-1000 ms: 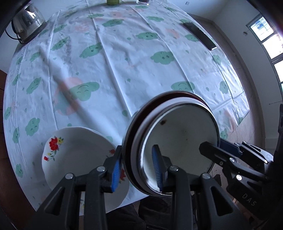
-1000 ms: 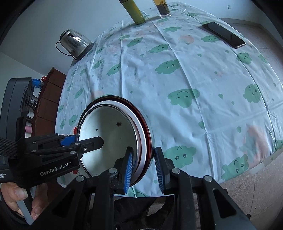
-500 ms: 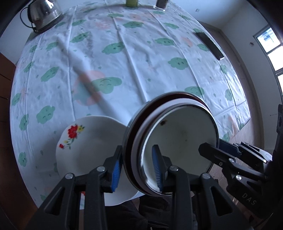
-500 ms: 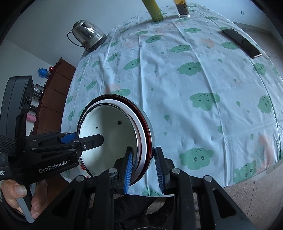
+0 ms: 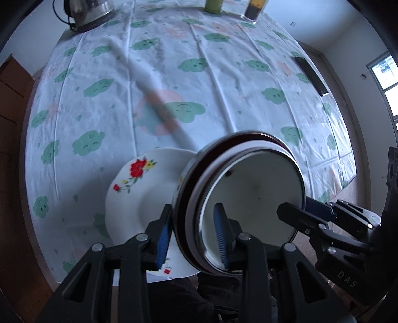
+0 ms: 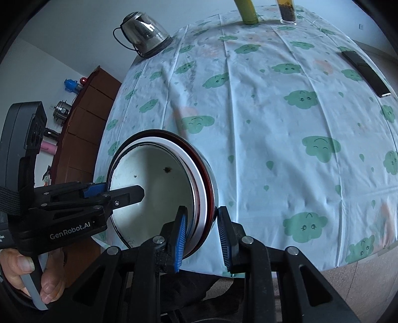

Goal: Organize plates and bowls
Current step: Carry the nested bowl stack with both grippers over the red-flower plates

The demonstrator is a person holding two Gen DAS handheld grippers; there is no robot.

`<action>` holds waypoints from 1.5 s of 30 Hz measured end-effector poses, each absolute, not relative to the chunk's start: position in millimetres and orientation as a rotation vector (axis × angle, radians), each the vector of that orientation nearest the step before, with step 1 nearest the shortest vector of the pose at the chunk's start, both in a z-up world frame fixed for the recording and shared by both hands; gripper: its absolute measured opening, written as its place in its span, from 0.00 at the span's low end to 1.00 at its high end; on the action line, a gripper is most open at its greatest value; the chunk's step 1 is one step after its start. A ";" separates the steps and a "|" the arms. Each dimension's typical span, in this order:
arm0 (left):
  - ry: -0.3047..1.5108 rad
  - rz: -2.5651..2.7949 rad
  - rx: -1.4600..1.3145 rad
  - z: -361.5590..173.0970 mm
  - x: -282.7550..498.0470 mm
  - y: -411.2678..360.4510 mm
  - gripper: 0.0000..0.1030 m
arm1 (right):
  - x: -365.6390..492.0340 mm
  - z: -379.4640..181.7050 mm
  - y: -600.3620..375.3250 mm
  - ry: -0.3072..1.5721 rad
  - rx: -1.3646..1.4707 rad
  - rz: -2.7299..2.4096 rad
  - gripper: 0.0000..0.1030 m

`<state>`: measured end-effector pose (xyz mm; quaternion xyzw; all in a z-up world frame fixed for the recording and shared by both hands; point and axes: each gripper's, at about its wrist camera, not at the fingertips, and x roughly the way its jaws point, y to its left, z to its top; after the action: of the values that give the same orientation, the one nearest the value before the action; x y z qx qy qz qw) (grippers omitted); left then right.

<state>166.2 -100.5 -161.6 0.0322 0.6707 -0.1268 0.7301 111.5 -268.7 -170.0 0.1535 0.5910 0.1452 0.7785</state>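
Above the tablecloth (image 5: 223,74), nested bowls (image 5: 248,193) between both jaws (rims pinched).

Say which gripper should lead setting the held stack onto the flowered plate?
Left, probably. The left gripper clamps the stacked bowls' rim right beside the flowered plate, which its camera sees. The right gripper grips the opposite rim; its view hardly shows the plate.

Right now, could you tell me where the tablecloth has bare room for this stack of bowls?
The cloud-print tablecloth lies bare across its middle, between the flowered white plate, black phone and glass kettle. The near edge is crowded by that plate.
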 end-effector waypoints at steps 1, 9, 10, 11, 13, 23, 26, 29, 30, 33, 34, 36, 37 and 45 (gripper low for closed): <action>1.477 -0.275 0.069 -162.0 166.1 -97.7 0.29 | 112.2 -170.8 -265.6 1.281 0.328 0.320 0.26; 1.491 -0.234 0.041 -168.5 166.0 -74.0 0.29 | 119.5 -176.8 -243.6 1.303 0.301 0.359 0.26; 1.491 -0.231 0.040 -169.0 166.1 -72.2 0.29 | 120.5 -177.9 -241.0 1.306 0.297 0.363 0.26; 1.493 -0.226 0.034 -170.0 166.1 -68.9 0.29 | 121.1 -178.8 -238.8 1.309 0.295 0.367 0.26; 1.495 -0.218 0.028 -171.8 166.4 -65.3 0.29 | 122.3 -181.1 -234.0 1.315 0.289 0.375 0.26; 1.506 -0.184 0.008 -179.1 166.5 -48.5 0.29 | 126.9 -187.6 -215.5 1.338 0.269 0.403 0.26; 1.510 -0.179 0.002 -181.8 166.5 -45.7 0.29 | 128.4 -189.4 -212.3 1.342 0.265 0.406 0.26; 1.515 -0.171 -0.001 -184.8 166.7 -43.2 0.29 | 130.0 -191.6 -208.8 1.348 0.261 0.409 0.26; 1.516 -0.168 -0.003 -185.7 166.8 -42.4 0.29 | 130.4 -192.6 -207.4 1.351 0.258 0.411 0.26; 1.519 -0.161 -0.005 -188.2 167.5 -40.5 0.29 | 131.1 -194.3 -204.9 1.357 0.254 0.414 0.26; 1.520 -0.160 -0.006 -189.0 167.6 -39.9 0.29 | 130.9 -194.4 -204.4 1.358 0.252 0.415 0.26; 1.523 -0.158 -0.007 -190.8 167.9 -39.4 0.29 | 131.5 -195.1 -203.2 1.361 0.250 0.416 0.26; 1.524 -0.158 -0.007 -191.5 168.0 -39.5 0.29 | 131.8 -195.4 -202.8 1.362 0.249 0.416 0.26; 1.533 -0.157 -0.008 -197.1 168.3 -38.8 0.29 | 132.6 -196.9 -201.9 1.369 0.246 0.414 0.26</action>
<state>168.3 -38.8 -197.1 -0.0038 0.6929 -0.0709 0.7175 132.6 -201.9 -196.9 0.1123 0.6260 0.1893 0.7481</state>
